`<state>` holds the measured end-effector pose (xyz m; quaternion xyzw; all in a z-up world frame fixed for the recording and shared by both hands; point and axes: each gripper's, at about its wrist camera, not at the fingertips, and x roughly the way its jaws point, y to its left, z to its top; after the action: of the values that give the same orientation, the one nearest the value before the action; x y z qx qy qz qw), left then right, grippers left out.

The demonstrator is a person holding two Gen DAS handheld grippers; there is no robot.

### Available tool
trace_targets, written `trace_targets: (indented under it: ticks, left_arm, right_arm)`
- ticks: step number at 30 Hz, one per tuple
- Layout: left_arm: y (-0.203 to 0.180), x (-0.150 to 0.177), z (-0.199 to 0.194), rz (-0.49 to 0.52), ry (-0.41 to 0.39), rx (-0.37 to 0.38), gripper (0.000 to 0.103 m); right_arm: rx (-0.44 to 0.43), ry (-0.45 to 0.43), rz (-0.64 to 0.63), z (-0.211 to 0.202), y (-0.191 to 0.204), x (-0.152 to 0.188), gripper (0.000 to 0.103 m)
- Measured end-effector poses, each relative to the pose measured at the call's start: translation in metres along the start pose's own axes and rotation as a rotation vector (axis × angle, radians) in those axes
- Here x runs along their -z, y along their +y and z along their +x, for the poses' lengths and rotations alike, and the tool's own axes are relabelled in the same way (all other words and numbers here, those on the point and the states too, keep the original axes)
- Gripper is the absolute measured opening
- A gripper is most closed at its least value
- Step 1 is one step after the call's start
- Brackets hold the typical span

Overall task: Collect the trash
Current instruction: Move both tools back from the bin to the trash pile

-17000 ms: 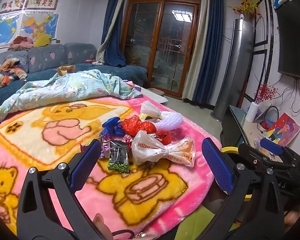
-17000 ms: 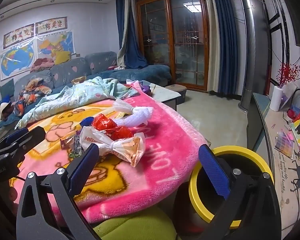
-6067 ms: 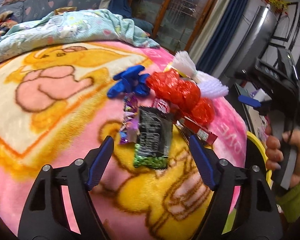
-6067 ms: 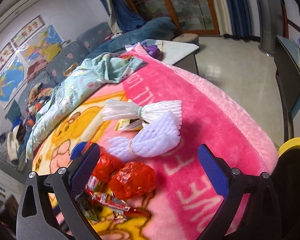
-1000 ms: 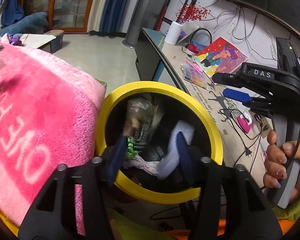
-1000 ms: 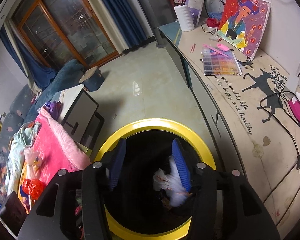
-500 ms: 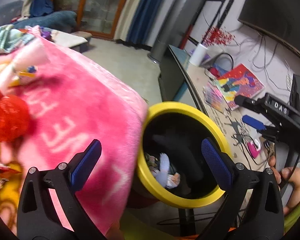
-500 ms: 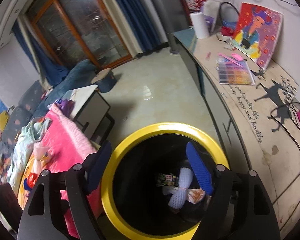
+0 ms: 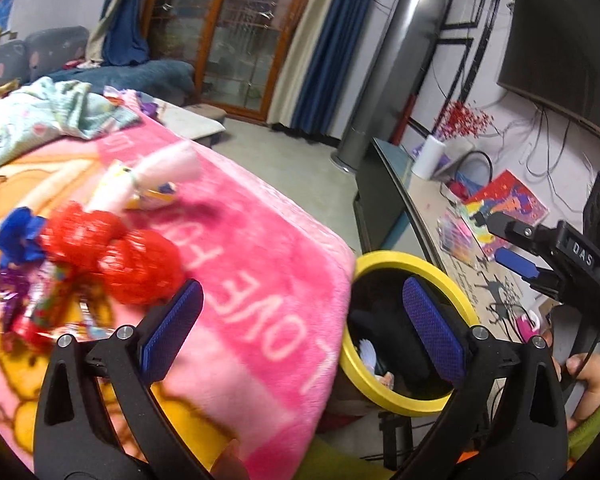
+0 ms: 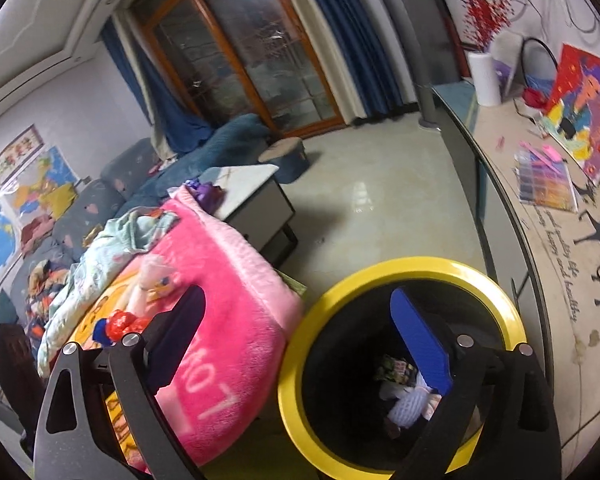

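A yellow-rimmed black bin (image 9: 384,258) (image 10: 404,266) stands beside the pink blanket (image 9: 260,280). Inside it lie a white foam net (image 10: 406,404) and a green-and-black wrapper (image 10: 394,368). On the blanket lie red net bags (image 9: 116,252), a blue wrapper (image 9: 18,236), a white foam net (image 9: 160,172) and several small wrappers (image 9: 32,312). My left gripper (image 9: 300,328) is open and empty over the blanket's edge. My right gripper (image 10: 300,344) is open and empty, above the bin's rim; it also shows in the left wrist view (image 9: 516,262).
A long low cabinet (image 10: 540,220) with a painting (image 10: 580,104), a bead box (image 10: 544,184) and a paper roll (image 10: 486,80) runs right of the bin. A low table (image 10: 256,196) and a sofa (image 10: 112,196) stand behind the blanket. A light quilt (image 9: 40,120) lies at the blanket's far side.
Both grippers have dropped their trash into the bin and opened. The left gripper has swung left, from over the bin toward the blanket. The right gripper has turned slightly left too.
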<state>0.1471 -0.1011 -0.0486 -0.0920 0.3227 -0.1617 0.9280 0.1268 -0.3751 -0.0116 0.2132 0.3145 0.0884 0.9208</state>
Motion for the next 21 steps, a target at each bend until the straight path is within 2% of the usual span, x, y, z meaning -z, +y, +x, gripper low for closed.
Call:
trace_targets:
  ticks: [7,21]
  left_arm:
    - [0.025,-0.004,-0.025,-0.045,-0.061,-0.051,0.092]
    - [0.066,-0.005,-0.063,-0.115,-0.135,-0.134,0.092]
  right_arm:
    - [-0.047,-0.010,-0.080,-0.004,0.025,0.004,0.091]
    - [-0.131,0.047,-0.237,0.002,0.083,0.018,0.091]
